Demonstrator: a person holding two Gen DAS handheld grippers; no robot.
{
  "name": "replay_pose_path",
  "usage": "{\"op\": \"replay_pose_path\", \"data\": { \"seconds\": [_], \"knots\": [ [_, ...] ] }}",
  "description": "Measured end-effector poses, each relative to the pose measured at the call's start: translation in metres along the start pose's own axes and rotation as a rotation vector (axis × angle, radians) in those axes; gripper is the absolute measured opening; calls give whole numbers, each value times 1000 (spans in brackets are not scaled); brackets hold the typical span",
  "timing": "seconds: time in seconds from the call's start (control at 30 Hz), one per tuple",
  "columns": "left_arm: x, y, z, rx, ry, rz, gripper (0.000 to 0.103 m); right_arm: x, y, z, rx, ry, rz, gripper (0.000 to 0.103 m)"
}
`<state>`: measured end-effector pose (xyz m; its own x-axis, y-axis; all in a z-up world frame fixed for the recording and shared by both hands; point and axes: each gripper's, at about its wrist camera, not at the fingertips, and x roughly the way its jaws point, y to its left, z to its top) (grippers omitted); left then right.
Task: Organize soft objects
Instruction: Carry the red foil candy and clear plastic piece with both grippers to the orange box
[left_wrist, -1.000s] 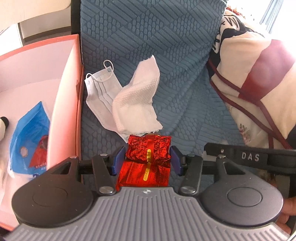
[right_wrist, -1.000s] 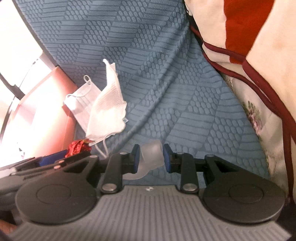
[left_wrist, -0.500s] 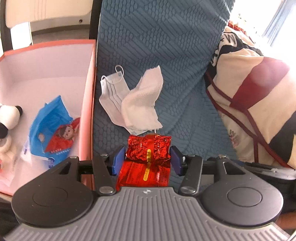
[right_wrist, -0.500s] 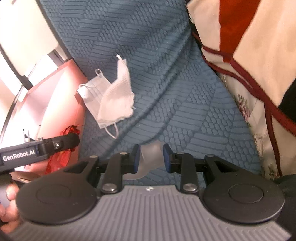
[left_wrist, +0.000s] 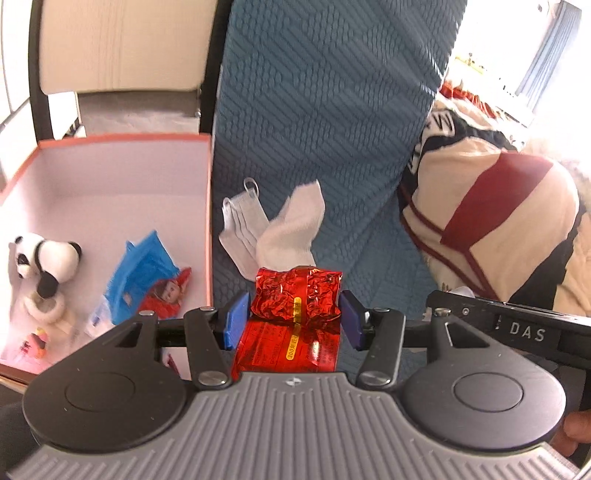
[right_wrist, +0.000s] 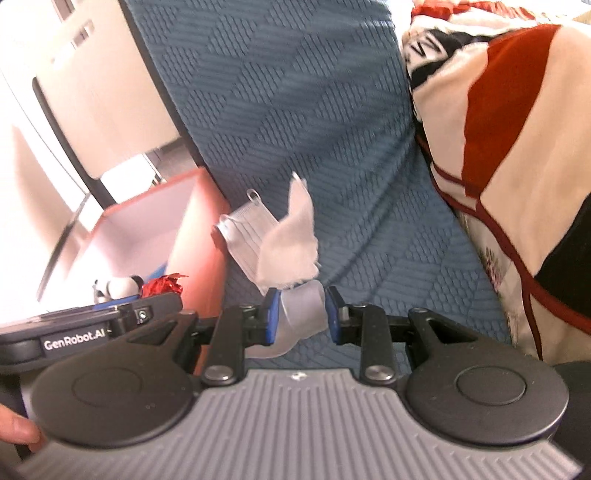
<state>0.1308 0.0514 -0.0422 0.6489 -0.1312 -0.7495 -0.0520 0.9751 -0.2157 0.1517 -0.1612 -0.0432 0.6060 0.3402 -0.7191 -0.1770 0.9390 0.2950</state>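
Observation:
My left gripper (left_wrist: 293, 319) is shut on a crinkled red foil packet (left_wrist: 295, 299) and holds it above the blue quilted bed cover. My right gripper (right_wrist: 299, 317) is shut on a clear soft plastic piece (right_wrist: 301, 314). A white face mask (left_wrist: 242, 225) and a white paper towel (left_wrist: 291, 234) lie together on the cover, beyond both grippers; they also show in the right wrist view, the mask (right_wrist: 245, 230) and the towel (right_wrist: 291, 247). A pink-rimmed box (left_wrist: 110, 192) stands left of the cover, and the left gripper body (right_wrist: 92, 328) shows beside it.
Inside the box lie a panda plush (left_wrist: 44, 262) and a blue tissue pack (left_wrist: 144, 273). A folded cream, red and black blanket (left_wrist: 491, 218) is heaped on the right of the bed cover (left_wrist: 325, 110). A white cabinet (left_wrist: 122, 44) stands behind the box.
Both grippers have risen and drawn back from the cover, still holding their items. More of the box's inside has come into view on the left.

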Motion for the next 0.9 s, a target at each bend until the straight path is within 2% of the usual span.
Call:
{"op": "replay_pose_path", "data": {
  "seconds": [0.2,0.5,0.7,0.9],
  "knots": [
    [-33,12,12,-22,-60,-4,58,-20,23,12,-31,-54,36,30],
    [-76,52,14,-55,-138,47,58,-35,74,24,-89,-109,136,30],
    [-93,91,4,-103,-146,106,58,-27,116,21,-152,-102,200,30],
    [-101,133,-3,-161,-142,171,58,-6,156,16,-198,-52,263,30]
  ]
}}
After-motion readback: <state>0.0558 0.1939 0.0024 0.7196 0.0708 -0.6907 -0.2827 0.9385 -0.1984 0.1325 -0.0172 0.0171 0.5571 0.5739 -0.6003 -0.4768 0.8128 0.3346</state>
